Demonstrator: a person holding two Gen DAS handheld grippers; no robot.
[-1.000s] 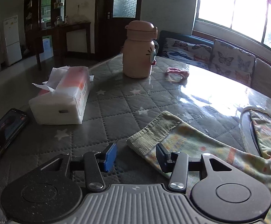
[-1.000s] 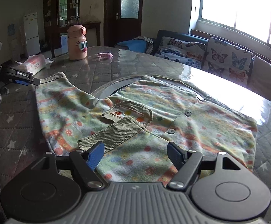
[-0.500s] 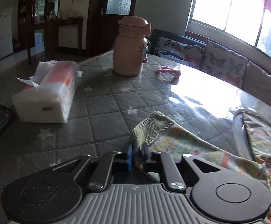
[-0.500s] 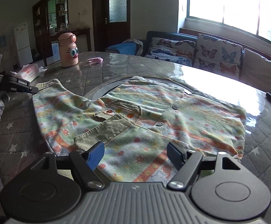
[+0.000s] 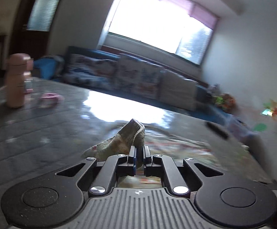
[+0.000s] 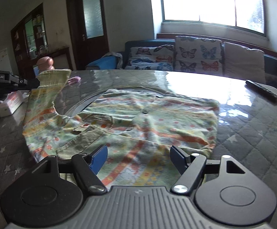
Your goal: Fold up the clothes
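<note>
Quilted table (image 6: 253,133) carries the shirt (image 6: 148,118); left gripper (image 5: 138,155), open a second ago, now clamps the sleeve cuff (image 5: 136,131), lifting toward three o'clock. Right gripper (image 6: 138,157) stays apart, idle.

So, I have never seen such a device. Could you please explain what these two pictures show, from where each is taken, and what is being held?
A person holds a hand tool with two fingers in each hand; no robot is there. Each tool carries a wide-angle camera looking along its fingers. In the left camera's picture, the left gripper is shut on the ribbed olive sleeve cuff. The right camera's picture shows that cuff raised above the grey quilted table. The flowery green children's shirt lies spread there. The right gripper hangs open over its hem, holding nothing. A pink bottle stands farther back.
</note>
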